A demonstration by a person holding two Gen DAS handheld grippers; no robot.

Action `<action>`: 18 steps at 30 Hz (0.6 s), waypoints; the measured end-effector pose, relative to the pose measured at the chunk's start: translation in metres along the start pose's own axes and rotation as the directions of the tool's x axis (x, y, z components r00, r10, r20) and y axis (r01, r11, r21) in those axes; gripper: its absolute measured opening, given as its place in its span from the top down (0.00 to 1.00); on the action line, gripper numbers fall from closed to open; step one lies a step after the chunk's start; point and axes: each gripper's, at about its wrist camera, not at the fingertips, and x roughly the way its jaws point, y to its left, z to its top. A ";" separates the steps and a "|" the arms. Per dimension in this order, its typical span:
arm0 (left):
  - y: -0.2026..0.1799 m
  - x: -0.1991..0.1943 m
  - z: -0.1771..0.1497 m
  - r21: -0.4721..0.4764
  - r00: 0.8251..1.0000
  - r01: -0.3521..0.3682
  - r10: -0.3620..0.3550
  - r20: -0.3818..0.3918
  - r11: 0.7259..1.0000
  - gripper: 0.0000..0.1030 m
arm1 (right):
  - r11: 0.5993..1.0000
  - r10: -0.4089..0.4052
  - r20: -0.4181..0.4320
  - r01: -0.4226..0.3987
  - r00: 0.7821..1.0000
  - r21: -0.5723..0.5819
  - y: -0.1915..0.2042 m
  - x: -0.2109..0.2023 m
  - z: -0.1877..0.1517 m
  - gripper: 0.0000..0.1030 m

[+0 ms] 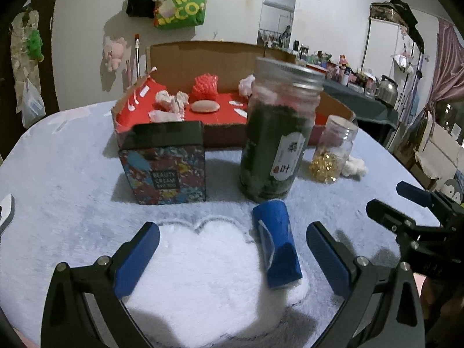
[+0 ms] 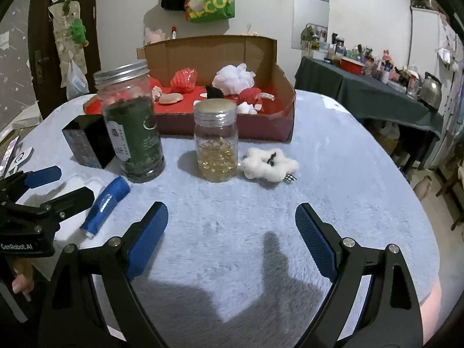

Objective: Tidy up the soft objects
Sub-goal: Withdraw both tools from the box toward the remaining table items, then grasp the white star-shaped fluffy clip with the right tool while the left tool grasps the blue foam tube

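Where blue roll (image 1: pixel 276 243) lies flat on fluffy cloth (image 1: pixel 72 174), it's between left gripper (image 1: pixel 232 256) fingers, nearer the right one, not touched; jaws wide, holding nothing. White fluffy clip (image 2: pixel 269 163) sits just beside small jar (image 2: pixel 216 142). Right gripper (image 2: pixel 232 240) jaws wide too, empty, over bare cloth. Tall jar (image 2: pixel 130 119), patterned box (image 1: pixel 165 163) further back; cardboard tray (image 2: pixel 285 107) w/ soft bits behind.

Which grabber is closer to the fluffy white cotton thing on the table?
Right. The right gripper hovers open just in front of the white cotton puff. The left gripper is over by the blue roll, with both jars between it and the puff.
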 end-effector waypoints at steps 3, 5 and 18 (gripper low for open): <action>-0.001 0.006 0.000 0.001 1.000 -0.004 0.004 -0.030 1.000 0.00 | 1.000 0.010 -0.022 -0.010 1.000 0.004 -0.012 0.007 0.003 0.13; -0.001 0.010 0.001 0.001 0.999 -0.004 0.004 -0.050 1.000 0.01 | 1.000 0.027 -0.046 -0.027 0.999 -0.004 -0.022 0.013 0.009 0.12; -0.008 0.022 0.005 0.019 0.992 0.007 -0.004 -0.129 1.000 0.21 | 0.969 0.198 -0.250 -0.227 0.948 -0.094 -0.066 0.078 0.047 0.13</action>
